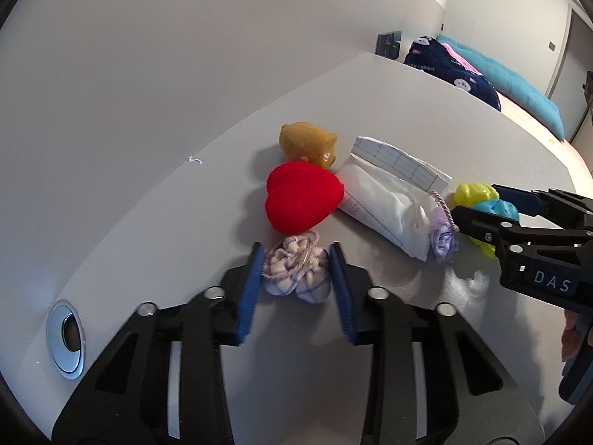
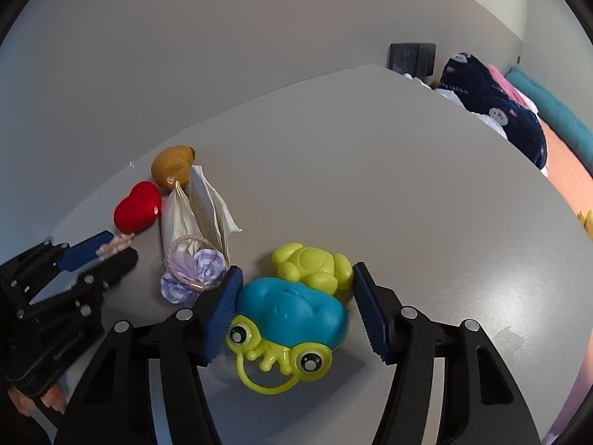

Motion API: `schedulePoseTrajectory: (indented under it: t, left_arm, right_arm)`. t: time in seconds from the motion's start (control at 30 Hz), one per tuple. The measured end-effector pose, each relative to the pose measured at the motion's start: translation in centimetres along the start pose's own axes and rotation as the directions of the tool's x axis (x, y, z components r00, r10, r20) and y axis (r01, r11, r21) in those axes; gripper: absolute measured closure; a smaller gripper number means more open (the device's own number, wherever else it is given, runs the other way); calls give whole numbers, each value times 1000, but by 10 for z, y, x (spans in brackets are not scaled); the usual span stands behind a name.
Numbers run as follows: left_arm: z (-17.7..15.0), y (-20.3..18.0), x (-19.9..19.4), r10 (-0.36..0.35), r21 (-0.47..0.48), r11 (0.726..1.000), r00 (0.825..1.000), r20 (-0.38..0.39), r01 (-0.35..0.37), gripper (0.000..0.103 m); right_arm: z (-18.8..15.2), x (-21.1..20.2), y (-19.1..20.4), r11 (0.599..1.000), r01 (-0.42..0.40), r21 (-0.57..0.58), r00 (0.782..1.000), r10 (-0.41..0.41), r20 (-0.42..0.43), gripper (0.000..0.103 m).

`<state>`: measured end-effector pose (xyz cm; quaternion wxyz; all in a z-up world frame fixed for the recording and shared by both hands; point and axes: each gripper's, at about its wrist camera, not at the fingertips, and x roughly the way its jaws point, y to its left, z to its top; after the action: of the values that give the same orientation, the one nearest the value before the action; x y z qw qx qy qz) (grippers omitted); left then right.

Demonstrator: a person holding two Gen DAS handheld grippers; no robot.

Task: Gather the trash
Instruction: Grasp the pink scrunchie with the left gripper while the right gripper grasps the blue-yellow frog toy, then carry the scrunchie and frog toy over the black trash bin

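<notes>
On the grey table (image 1: pixel 155 222), my left gripper (image 1: pixel 296 252) is shut on a small crumpled checked wad (image 1: pixel 296 278) tied with a pink band, both blue pads pressing its sides. The same gripper (image 2: pixel 120 248) shows at the left of the right wrist view. My right gripper (image 2: pixel 296 296) is open and straddles a blue and lime frog toy (image 2: pixel 292 311): its left pad touches the toy and its right pad stands clear. A second, purple wad (image 2: pixel 192 270) lies against a white paper bag (image 2: pixel 196 215).
A red heart (image 1: pixel 300 200) and a brown animal figure (image 1: pixel 307 144) sit behind the checked wad, close to the wall. A metal grommet (image 1: pixel 65 337) is set in the table at the left. Beyond the table's right edge is a bed with a dark blanket (image 2: pixel 511 118).
</notes>
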<state>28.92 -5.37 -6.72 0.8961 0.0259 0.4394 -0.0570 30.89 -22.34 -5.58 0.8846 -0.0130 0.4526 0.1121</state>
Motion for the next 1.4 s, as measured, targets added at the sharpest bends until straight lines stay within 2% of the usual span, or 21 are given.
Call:
schedulePoseTrajectory:
  t: [0.17, 0.23, 0.63, 1.03, 1.4]
  left_arm:
    - [-4, 4, -5, -4, -20, 1000, 1000, 3, 4, 80]
    - [-5, 4, -8, -25, -28, 999, 1000, -3, 24, 81]
    - [-13, -16, -54, -19, -3, 1000, 999, 43, 19, 81]
    - [-18, -74, -88, -45, 63, 997, 996, 71, 41, 81]
    - [-27, -143, -112, -108, 142, 985, 991, 78, 96, 81]
  right_arm:
    - [-6, -5, 3, 1000, 2, -19, 1000, -2, -2, 42]
    - [-8, -8, 2, 1000, -5, -17, 1000, 5, -3, 42]
    - [-15, -55, -18, 999, -33, 35, 998, 31, 50, 41]
    - [-36, -112, -53, 997, -18, 74, 994, 10, 104, 41]
    - [-62, -156, -99, 992, 0, 126, 989, -19, 145, 41]
